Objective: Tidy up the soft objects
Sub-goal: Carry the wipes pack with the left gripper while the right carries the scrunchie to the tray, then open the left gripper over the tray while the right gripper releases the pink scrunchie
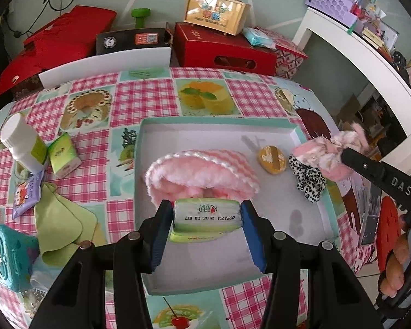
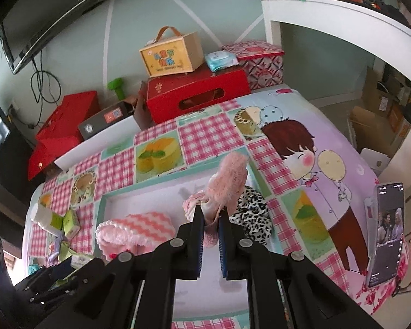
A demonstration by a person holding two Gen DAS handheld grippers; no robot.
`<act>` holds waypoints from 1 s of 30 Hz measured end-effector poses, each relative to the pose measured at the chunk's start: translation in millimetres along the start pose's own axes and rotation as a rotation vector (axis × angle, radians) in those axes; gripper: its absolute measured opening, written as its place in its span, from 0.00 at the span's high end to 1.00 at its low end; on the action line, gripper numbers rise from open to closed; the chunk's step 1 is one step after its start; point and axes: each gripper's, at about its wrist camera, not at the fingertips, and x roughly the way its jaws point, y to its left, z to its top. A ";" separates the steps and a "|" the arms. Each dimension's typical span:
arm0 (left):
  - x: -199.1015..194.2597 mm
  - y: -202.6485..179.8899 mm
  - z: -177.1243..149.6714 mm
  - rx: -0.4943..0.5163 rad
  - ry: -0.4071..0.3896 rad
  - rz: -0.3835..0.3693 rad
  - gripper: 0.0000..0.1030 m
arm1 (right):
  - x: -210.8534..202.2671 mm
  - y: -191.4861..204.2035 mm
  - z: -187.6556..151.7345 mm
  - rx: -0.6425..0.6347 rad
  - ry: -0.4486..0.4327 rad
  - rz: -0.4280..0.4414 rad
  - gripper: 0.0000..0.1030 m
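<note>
My left gripper (image 1: 207, 215) is shut on a green-and-white tissue pack (image 1: 205, 219), held over the shallow white tray (image 1: 274, 128) with the teal rim. In the tray lie a folded pink fluffy cloth (image 1: 202, 170), a small yellow sponge (image 1: 272, 159) and a leopard-print scrunchie (image 1: 308, 178). My right gripper (image 2: 211, 215) is shut on a pink furry scrunchie (image 2: 228, 183), hanging above the tray's right side, just over the leopard-print scrunchie (image 2: 253, 219). The pink cloth (image 2: 135, 229) lies to its left.
On the tablecloth to the tray's left stand a white bottle (image 1: 22, 142), a second green tissue pack (image 1: 63, 159), a purple packet (image 1: 28, 192), a green cloth (image 1: 63, 222) and a teal box (image 1: 8, 255). A phone (image 2: 386, 233) leans at the table's right edge. Red boxes (image 1: 224, 46) stand behind.
</note>
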 end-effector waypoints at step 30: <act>23.3 -22.8 -16.5 0.075 0.113 -0.023 0.43 | 42.6 5.3 -13.7 -0.059 0.166 -0.079 0.58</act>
